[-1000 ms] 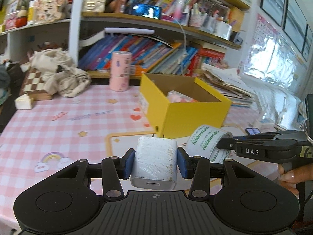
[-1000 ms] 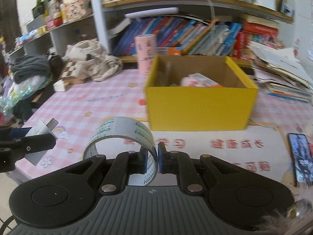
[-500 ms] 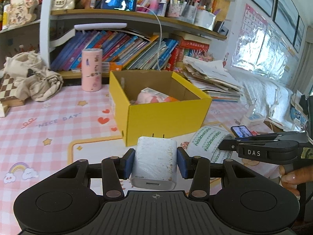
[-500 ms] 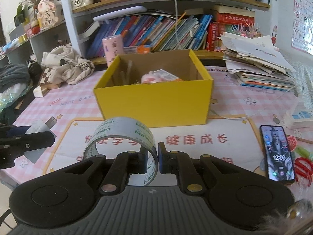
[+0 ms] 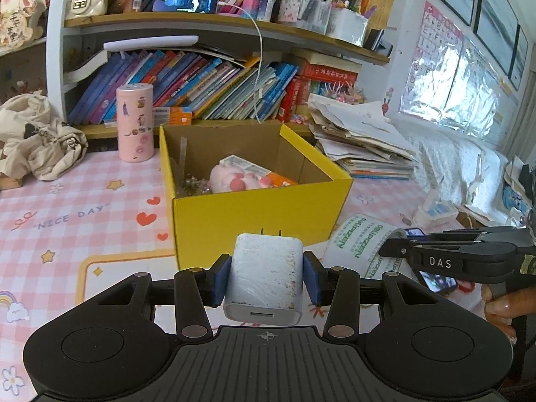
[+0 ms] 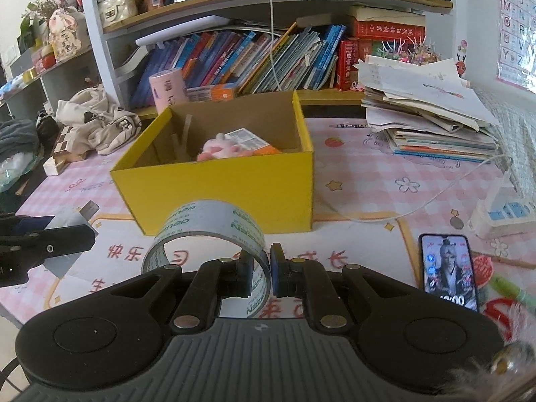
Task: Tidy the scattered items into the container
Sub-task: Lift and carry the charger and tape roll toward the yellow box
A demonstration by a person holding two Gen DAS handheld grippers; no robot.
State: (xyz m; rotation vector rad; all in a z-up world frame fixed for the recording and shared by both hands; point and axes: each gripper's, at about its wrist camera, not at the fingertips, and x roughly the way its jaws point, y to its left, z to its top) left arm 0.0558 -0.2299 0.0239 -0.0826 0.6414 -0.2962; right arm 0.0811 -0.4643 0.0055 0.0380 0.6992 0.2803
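Charger port faces left camera; right sees tape.

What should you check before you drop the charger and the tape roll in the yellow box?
1. Left gripper squeezes the white plug-in charger block on both sides: ok.
2. Right gripper pinches the wall of the clear tape roll with green print: ok.
3. Open yellow cardboard box stands upright, top uncovered: ok.
4. Room inside beside the pink plush toy: ok.
5. Either item is already over the box opening: not ok, both sit short of its near wall.
6. White cable lying beside the box is clear of the path: cannot tell.
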